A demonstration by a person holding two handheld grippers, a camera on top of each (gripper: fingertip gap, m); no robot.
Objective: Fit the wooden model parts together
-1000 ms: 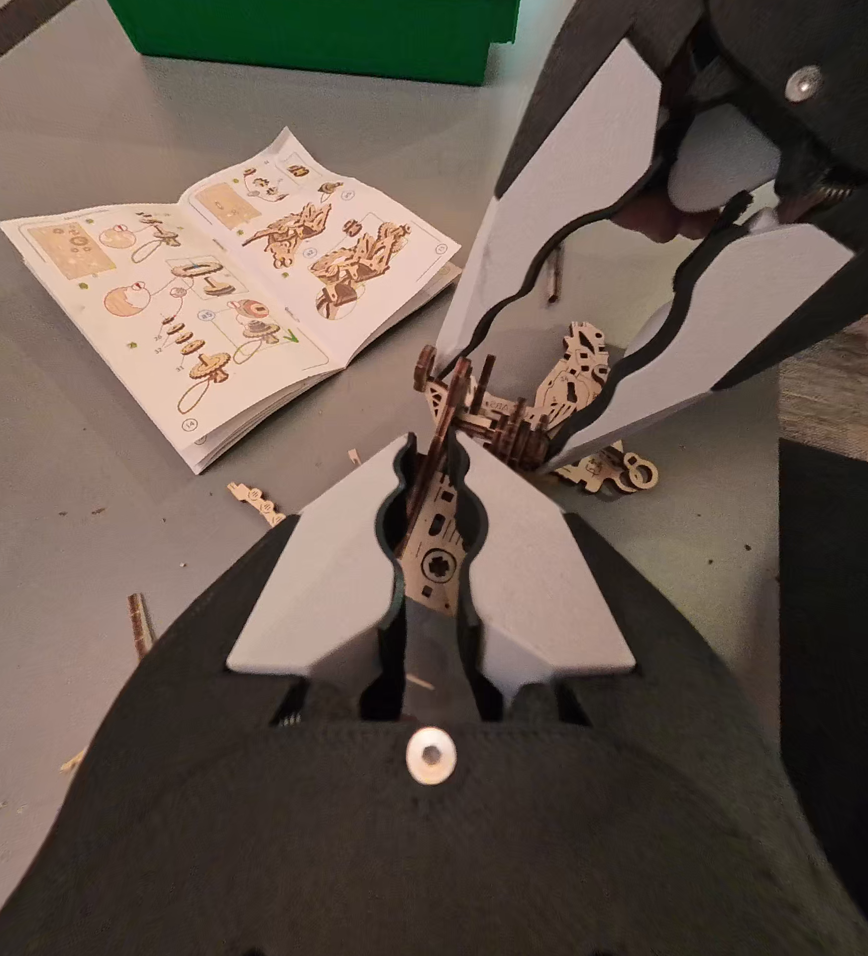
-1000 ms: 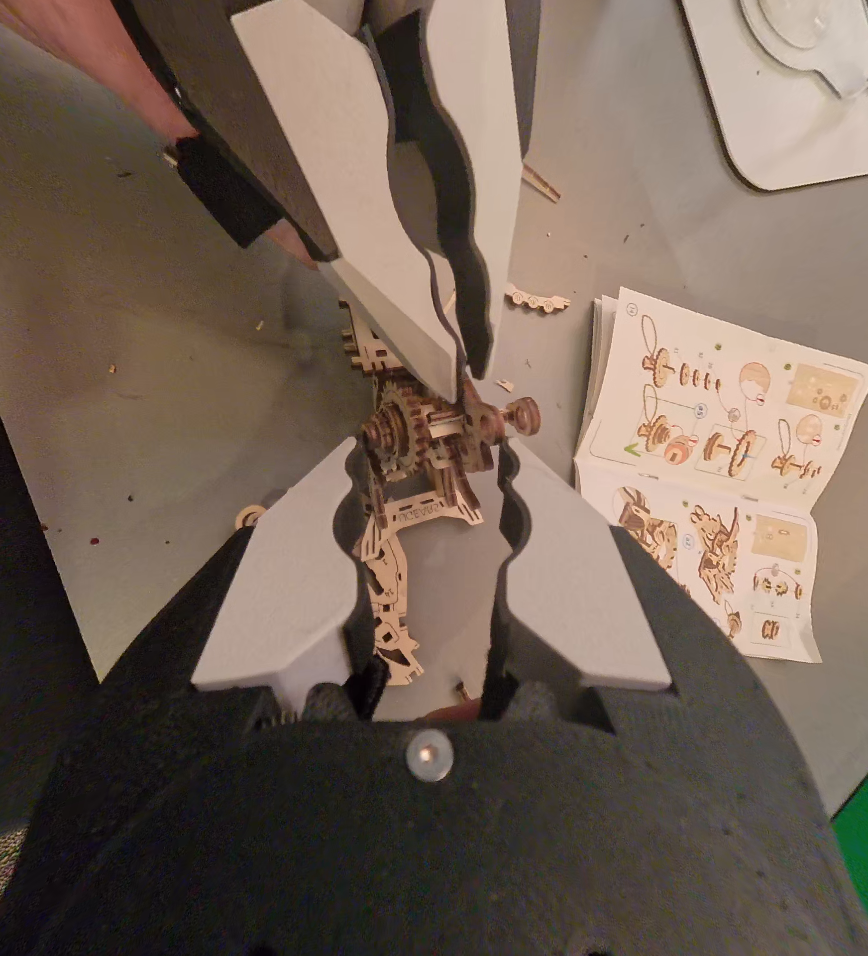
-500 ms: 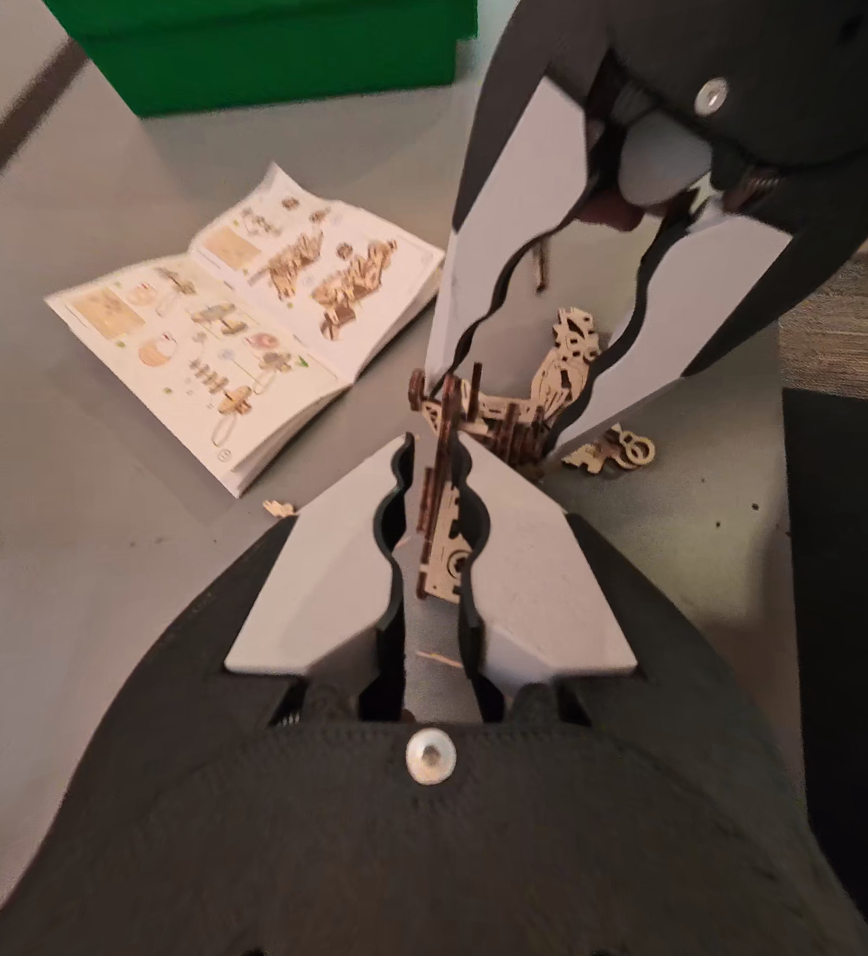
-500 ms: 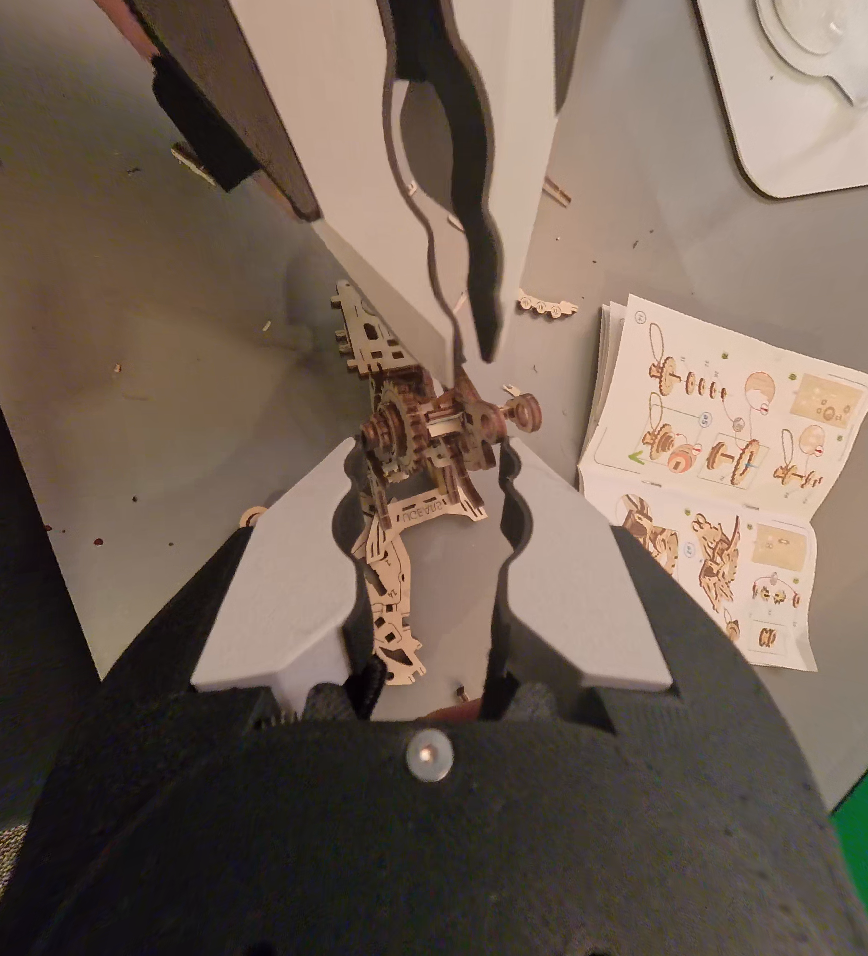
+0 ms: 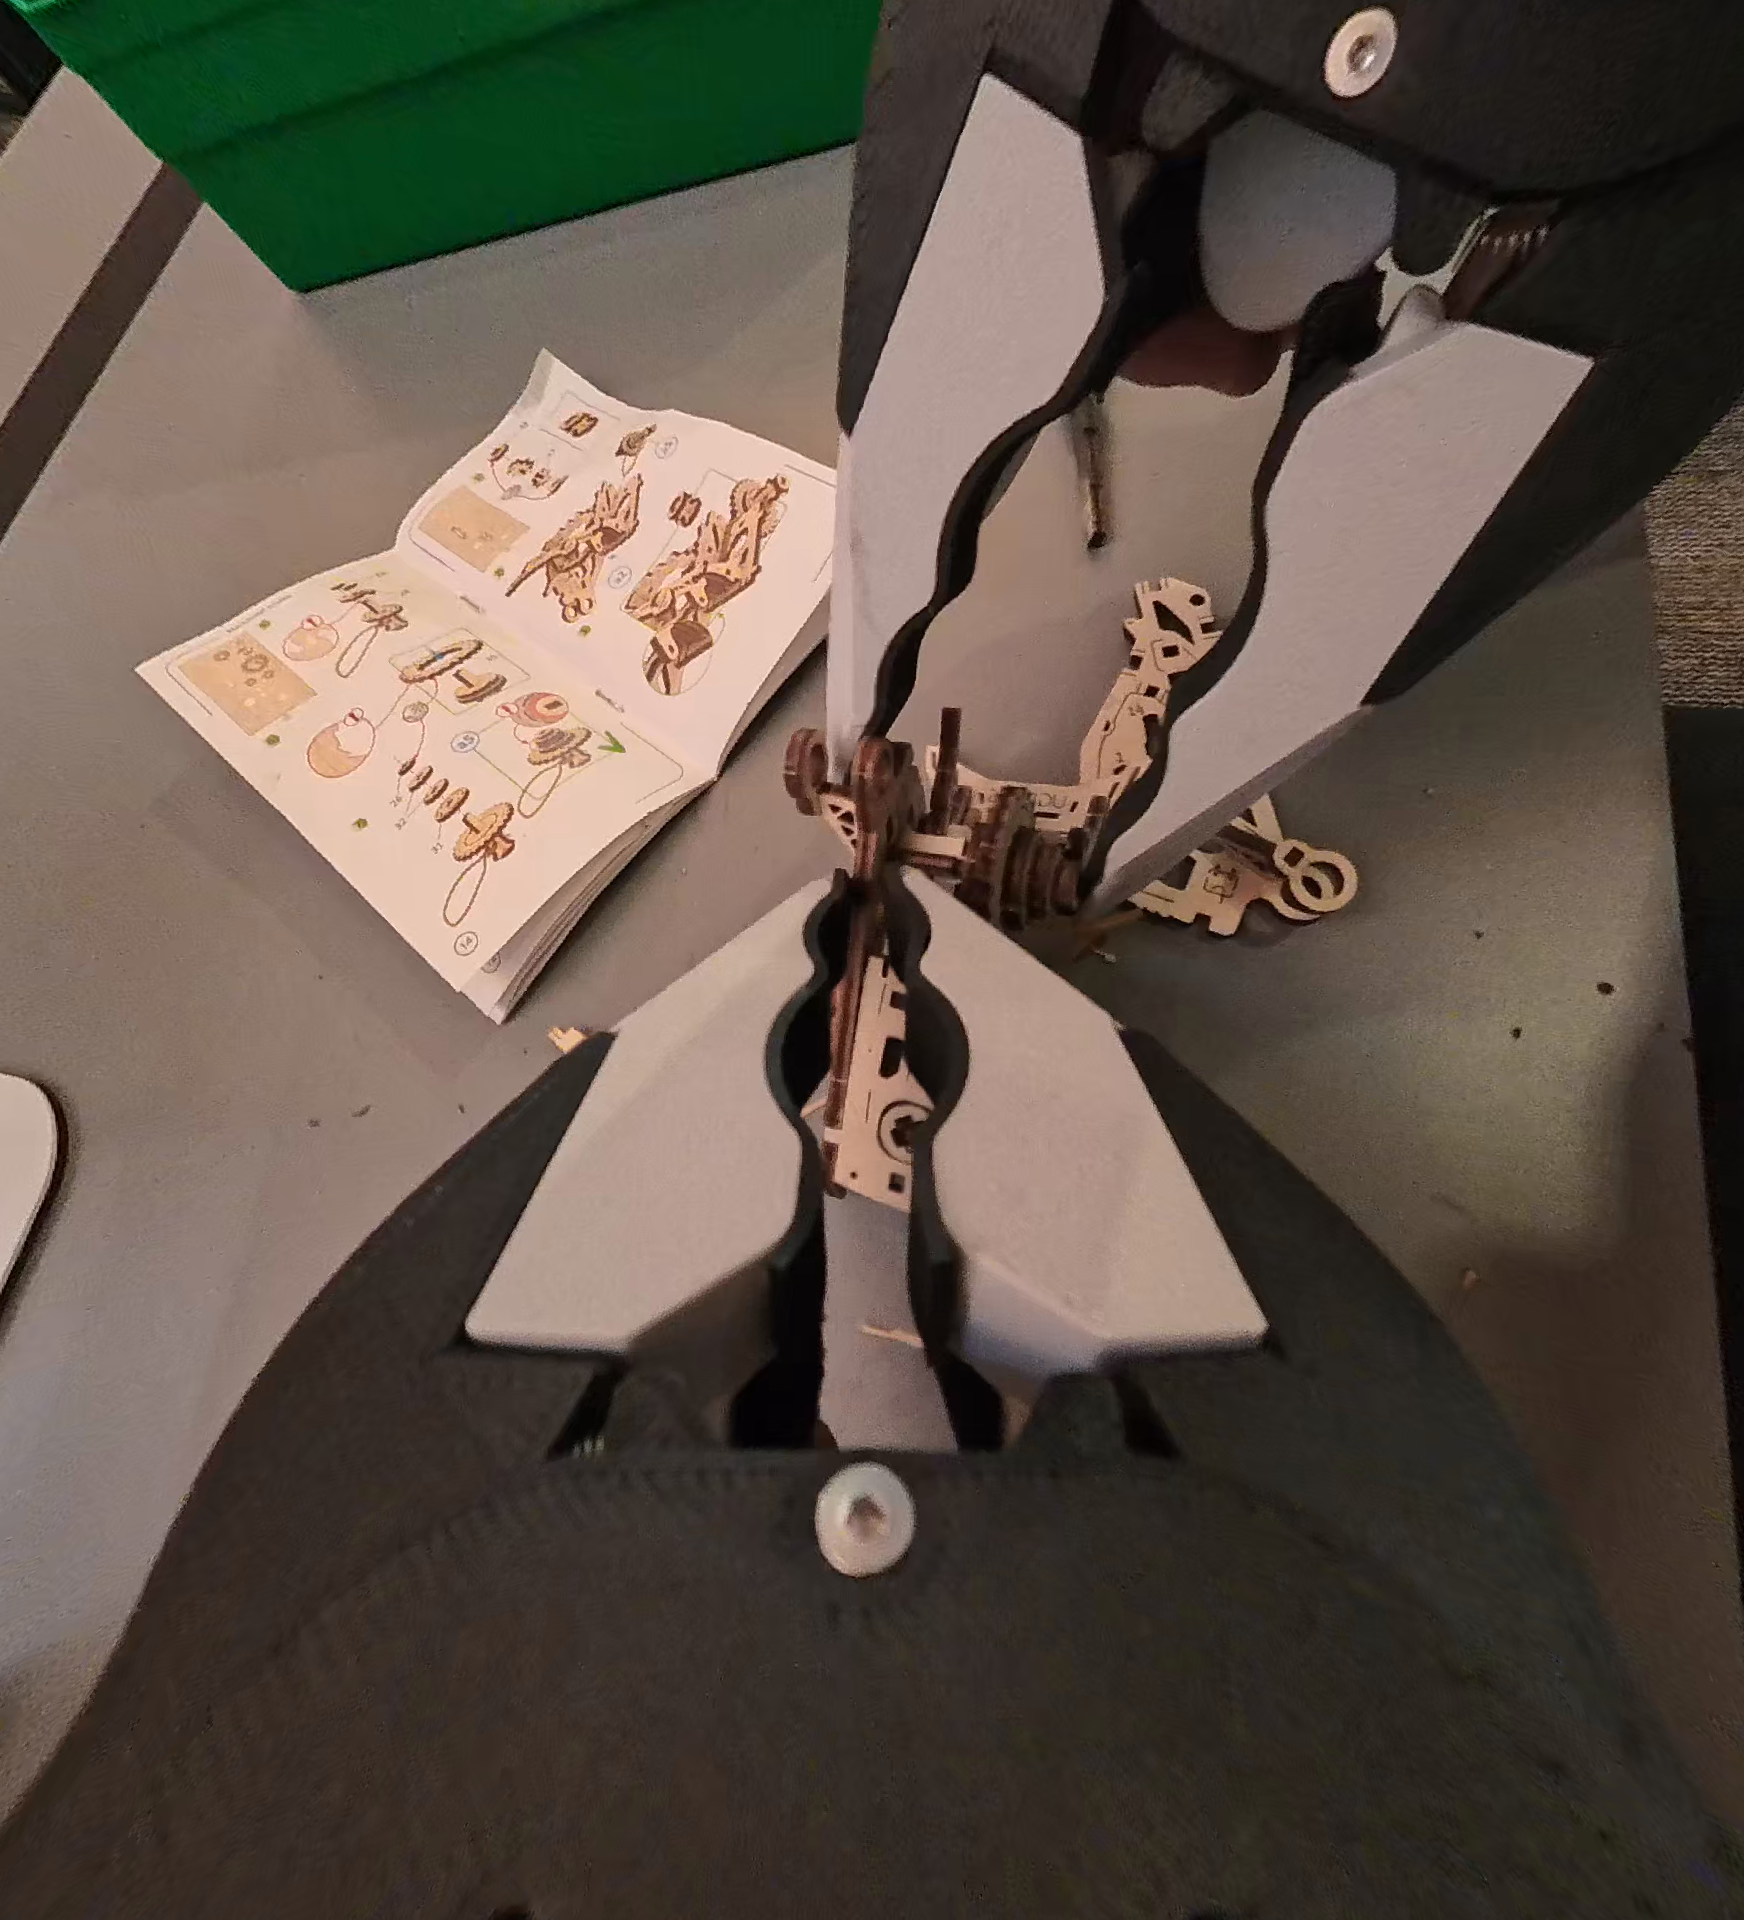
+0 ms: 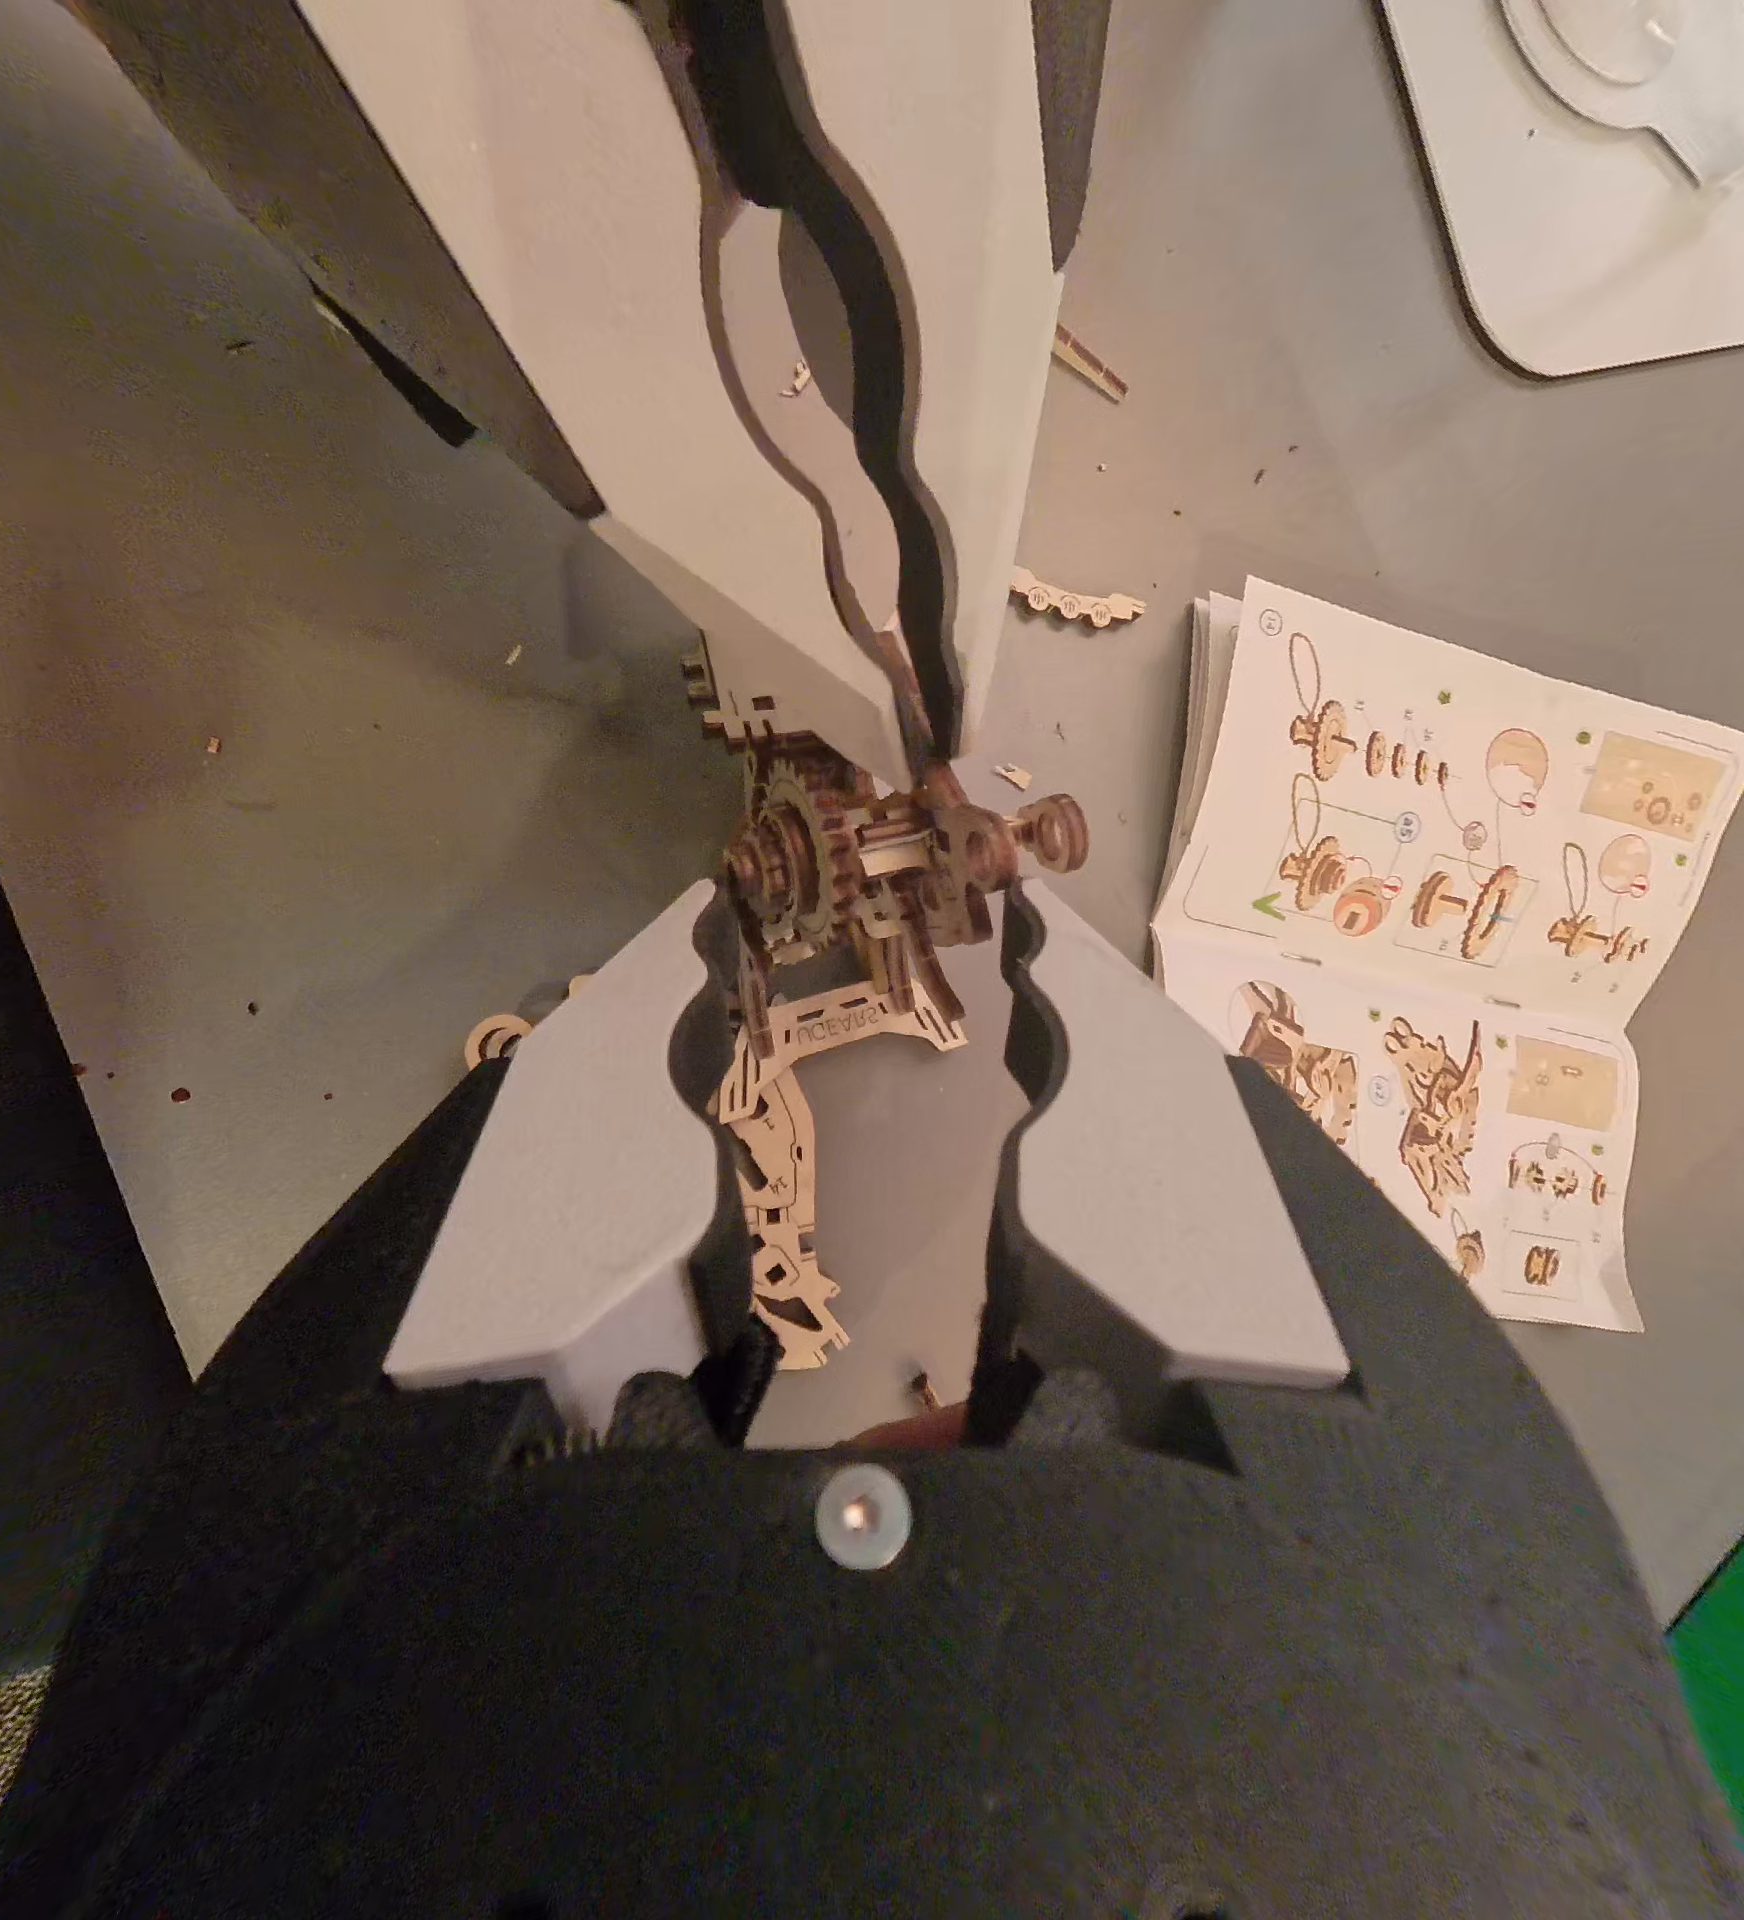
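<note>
My left gripper [image 5: 863, 883] is shut on a thin flat wooden plate [image 5: 873, 1081], held on edge. The plate's front end meets the dark geared wooden model [image 5: 961, 831]. My right gripper [image 6: 868, 894] is shut on that geared model [image 6: 847, 862], with a fingertip on each side and a pale wooden arm [image 6: 774, 1164] reaching back between its fingers. In the left wrist view the right gripper [image 5: 982, 821] comes down from the top over the model. In the right wrist view the left gripper [image 6: 935, 748] comes from the top, its tips at the model's shaft.
An open instruction booklet [image 5: 494, 707] lies left of the model and also shows in the right wrist view [image 6: 1419, 987]. A green box [image 5: 473, 125] stands behind it. A white board [image 6: 1626, 187], loose wooden bits [image 6: 1076, 603] and a flat ringed piece [image 5: 1252, 883] lie on the grey table [image 5: 224, 987]. The tips of both grippers are at nearly the same place.
My left gripper has tilted and shifted a little while keeping its plate at the model. The right gripper has kept its hold on the model and barely moved.
</note>
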